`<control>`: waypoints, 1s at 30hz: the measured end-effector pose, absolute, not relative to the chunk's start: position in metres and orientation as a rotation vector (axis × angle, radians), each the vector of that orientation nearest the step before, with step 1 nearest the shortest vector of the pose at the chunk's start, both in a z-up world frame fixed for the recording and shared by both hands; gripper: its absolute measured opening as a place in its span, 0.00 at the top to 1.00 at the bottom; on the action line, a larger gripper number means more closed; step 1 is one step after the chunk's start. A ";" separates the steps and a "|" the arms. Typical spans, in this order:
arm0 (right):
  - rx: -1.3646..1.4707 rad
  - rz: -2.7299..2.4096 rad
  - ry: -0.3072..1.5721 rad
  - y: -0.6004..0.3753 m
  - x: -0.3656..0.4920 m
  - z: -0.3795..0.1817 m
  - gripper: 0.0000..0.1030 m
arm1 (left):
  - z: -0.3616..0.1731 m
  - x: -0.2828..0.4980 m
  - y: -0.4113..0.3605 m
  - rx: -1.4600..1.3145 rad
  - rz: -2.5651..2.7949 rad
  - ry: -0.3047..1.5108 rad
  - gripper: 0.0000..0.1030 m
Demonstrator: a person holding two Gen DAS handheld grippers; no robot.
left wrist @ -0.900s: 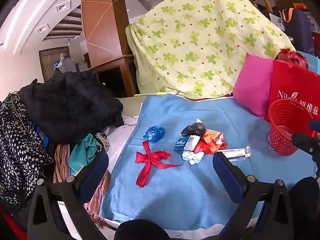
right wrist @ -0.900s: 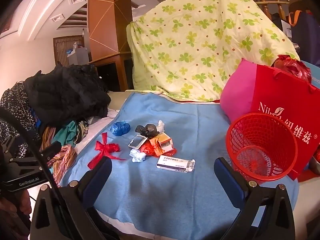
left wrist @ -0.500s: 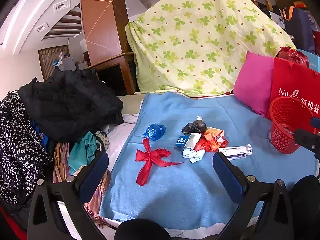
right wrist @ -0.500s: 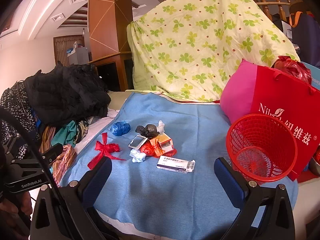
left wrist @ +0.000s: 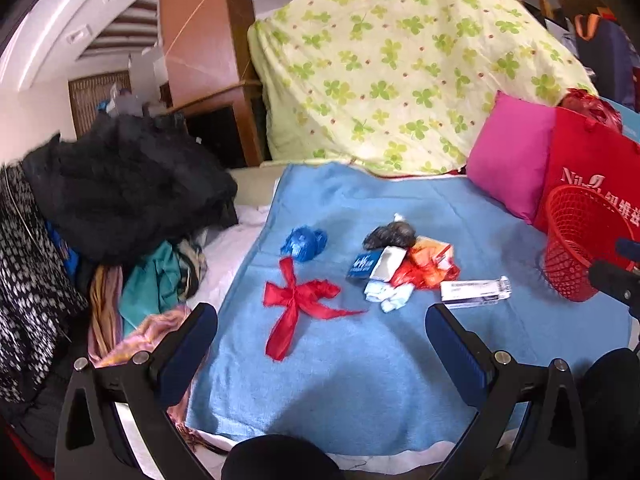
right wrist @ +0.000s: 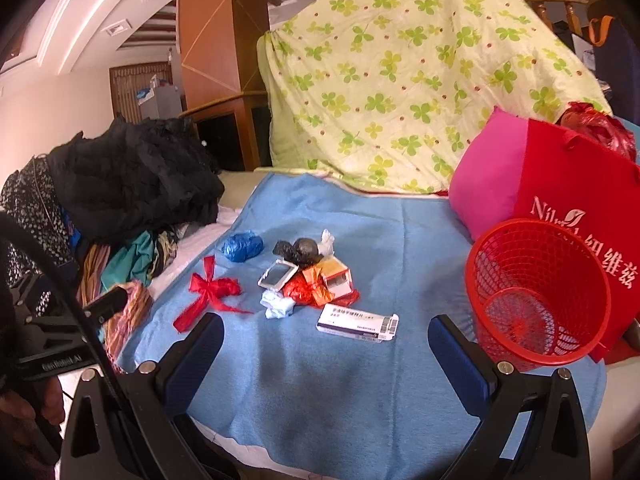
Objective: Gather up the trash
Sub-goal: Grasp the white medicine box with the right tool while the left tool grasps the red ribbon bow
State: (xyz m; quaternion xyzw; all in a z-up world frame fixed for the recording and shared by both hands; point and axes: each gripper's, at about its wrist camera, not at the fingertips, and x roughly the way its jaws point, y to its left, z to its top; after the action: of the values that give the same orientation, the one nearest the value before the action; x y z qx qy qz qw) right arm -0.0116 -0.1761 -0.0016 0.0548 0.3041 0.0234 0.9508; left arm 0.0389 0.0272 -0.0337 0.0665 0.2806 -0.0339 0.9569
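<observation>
One view only – mesh basket's (right wrist: 536, 296) inside

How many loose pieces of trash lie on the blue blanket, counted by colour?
Red: 2, the ribbon bow and a crumpled bag
Blue: 1, a crumpled bag
Black: 1, a bag
White: 3, a medicine box, a tissue, a packet
Orange: 1, a carton
Total: 8
</observation>
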 end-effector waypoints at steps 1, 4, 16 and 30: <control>0.108 0.057 0.628 -0.176 -0.008 -0.006 0.00 | -0.039 0.044 0.034 0.124 -0.057 0.580 0.00; 0.092 0.102 0.636 -0.177 0.009 -0.025 0.00 | -0.056 0.066 0.058 0.126 -0.001 0.616 0.00; 0.116 0.246 0.841 -0.197 0.128 -0.127 0.00 | -0.135 0.172 0.113 -0.045 -0.043 0.876 0.00; -0.029 0.450 1.034 -0.206 0.214 -0.182 0.00 | -0.183 0.290 0.075 -0.058 -0.272 0.999 0.17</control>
State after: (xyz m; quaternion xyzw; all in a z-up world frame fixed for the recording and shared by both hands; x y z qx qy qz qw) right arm 0.2139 -0.2065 -0.1820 -0.0136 0.4898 0.2131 0.8453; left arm 0.2905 0.0746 -0.1831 -0.0279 0.4776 -0.1300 0.8685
